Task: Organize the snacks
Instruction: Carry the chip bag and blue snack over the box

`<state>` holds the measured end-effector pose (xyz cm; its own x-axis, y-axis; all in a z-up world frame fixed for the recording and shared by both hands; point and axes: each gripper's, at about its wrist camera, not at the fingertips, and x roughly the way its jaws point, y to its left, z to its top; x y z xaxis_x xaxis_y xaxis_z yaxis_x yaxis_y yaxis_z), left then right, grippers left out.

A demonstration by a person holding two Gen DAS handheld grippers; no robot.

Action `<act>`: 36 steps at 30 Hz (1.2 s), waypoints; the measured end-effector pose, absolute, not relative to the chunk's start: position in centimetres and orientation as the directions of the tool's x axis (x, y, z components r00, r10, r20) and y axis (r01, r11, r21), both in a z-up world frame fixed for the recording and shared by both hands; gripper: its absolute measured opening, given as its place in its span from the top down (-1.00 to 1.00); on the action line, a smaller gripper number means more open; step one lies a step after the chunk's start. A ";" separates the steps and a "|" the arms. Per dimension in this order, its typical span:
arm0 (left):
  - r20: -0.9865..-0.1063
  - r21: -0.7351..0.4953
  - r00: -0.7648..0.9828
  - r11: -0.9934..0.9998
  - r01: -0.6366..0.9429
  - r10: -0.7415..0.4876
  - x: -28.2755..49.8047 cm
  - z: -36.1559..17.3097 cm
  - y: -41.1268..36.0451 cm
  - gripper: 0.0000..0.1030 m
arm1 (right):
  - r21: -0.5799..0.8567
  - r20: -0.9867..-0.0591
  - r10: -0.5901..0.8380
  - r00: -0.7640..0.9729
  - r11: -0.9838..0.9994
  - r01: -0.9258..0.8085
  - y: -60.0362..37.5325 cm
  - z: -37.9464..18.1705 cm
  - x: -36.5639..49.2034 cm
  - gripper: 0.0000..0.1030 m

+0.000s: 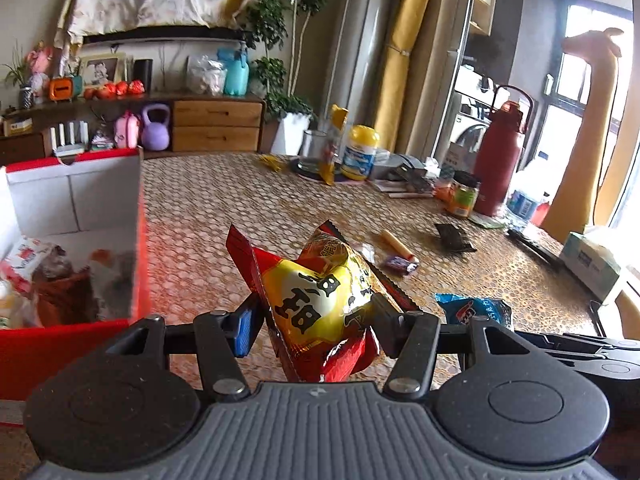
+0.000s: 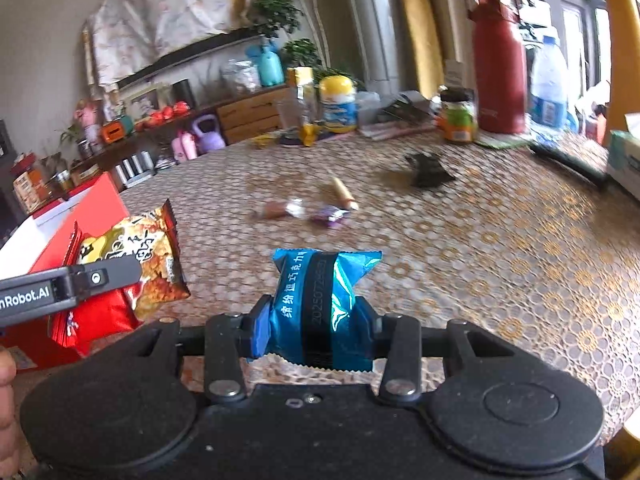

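My left gripper (image 1: 316,320) is shut on a red and yellow snack packet (image 1: 320,300) and holds it above the table, just right of the red box (image 1: 136,240). The box has several snacks inside. My right gripper (image 2: 314,320) is shut on a blue snack packet (image 2: 320,300) low over the table. The blue packet also shows in the left wrist view (image 1: 472,310). The left gripper and its red and yellow packet (image 2: 148,256) show at the left of the right wrist view, next to the red box (image 2: 92,216).
Loose on the patterned table (image 2: 480,240) lie a sausage stick (image 2: 342,194), a purple candy (image 2: 330,216), a brown candy (image 2: 280,209) and a dark packet (image 2: 428,168). At the back stand a red flask (image 2: 500,56), a water bottle (image 2: 548,80), jars and a tissue box (image 1: 592,264).
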<state>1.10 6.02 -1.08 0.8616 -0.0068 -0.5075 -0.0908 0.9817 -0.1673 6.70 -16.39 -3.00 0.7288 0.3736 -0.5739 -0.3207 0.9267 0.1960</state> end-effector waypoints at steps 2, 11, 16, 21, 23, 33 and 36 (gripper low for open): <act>-0.505 -0.170 0.863 0.980 -0.101 0.002 0.9 -0.9 6.4 -0.10 | 0.186 -0.569 0.381 0.729 0.923 -0.337 -15.7 -2.7 6.4 0.21; -0.487 -0.172 0.871 0.971 -0.164 0.061 -0.7 0.9 9.2 -0.10 | 0.155 -0.537 0.430 0.726 0.896 -0.417 -12.4 -0.6 5.7 0.21; -0.462 -0.174 0.882 0.966 -0.193 0.093 -1.5 2.2 10.9 -0.10 | 0.142 -0.507 0.469 0.723 0.873 -0.467 -10.3 0.9 5.4 0.22; -0.453 -0.167 0.881 0.957 -0.236 0.138 -2.5 3.0 13.1 -0.10 | 0.127 -0.476 0.518 0.710 0.840 -0.528 -7.7 2.5 5.0 0.22; -0.453 -0.165 0.878 0.953 -0.255 0.157 -2.9 3.2 14.0 -0.10 | 0.122 -0.466 0.538 0.702 0.825 -0.552 -6.7 3.0 4.9 0.22; -0.467 -0.157 0.851 0.924 -0.348 0.241 -4.3 3.1 17.9 -0.10 | 0.107 -0.443 0.621 0.647 0.753 -0.649 -1.2 4.3 4.0 0.22; -0.471 -0.158 0.844 0.917 -0.366 0.256 -4.7 2.9 18.8 -0.10 | 0.108 -0.444 0.634 0.633 0.739 -0.665 0.0 4.4 3.9 0.22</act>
<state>-4.73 18.85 2.91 0.8445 0.2558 -0.4705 -0.3660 0.9170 -0.1583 3.91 -0.02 4.42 0.6329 0.6344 -0.4438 -0.6651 0.7390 0.1078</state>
